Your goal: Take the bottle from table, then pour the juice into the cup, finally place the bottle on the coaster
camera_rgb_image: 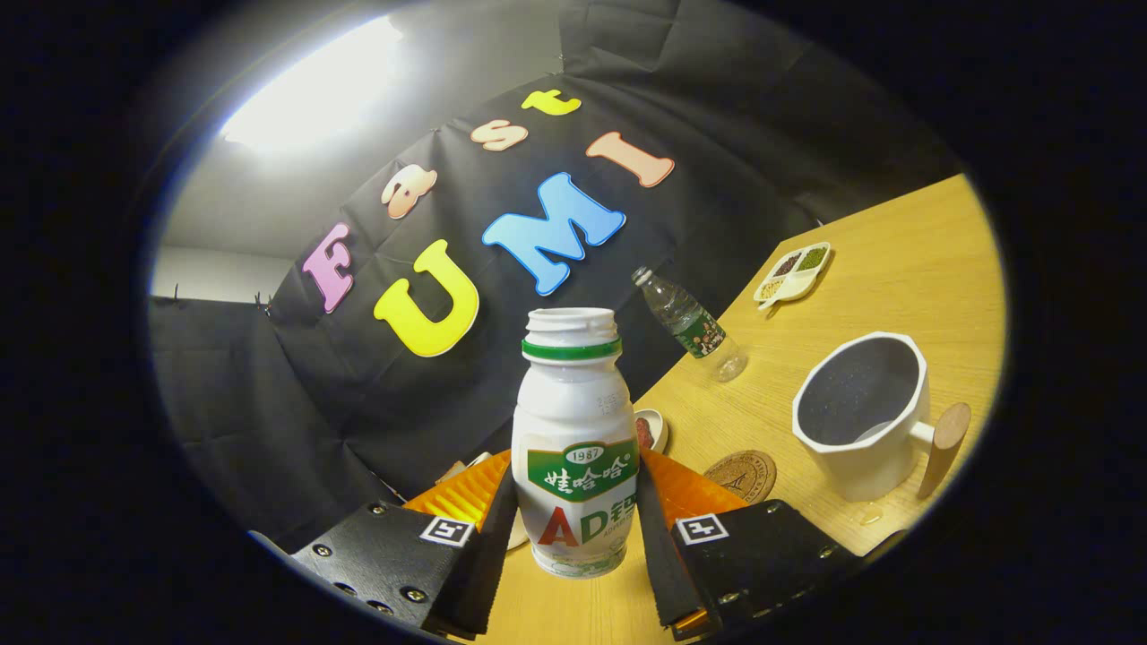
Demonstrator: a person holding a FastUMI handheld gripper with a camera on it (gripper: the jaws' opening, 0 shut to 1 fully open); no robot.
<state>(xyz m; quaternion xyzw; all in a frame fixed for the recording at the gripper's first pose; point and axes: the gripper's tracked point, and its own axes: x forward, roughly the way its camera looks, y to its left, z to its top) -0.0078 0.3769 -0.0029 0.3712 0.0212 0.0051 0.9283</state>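
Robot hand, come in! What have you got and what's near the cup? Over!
Gripper jaws shut on white bottle, cap off, lifted and tilted. Cup ahead to the right, coaster beside it. Nothing between bottle and cup.

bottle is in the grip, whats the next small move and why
Probably carry the bottle toward the cup. The gripper is shut on it, its cap is off, and the cup stands open off to one side, beyond the coaster, too far for pouring.
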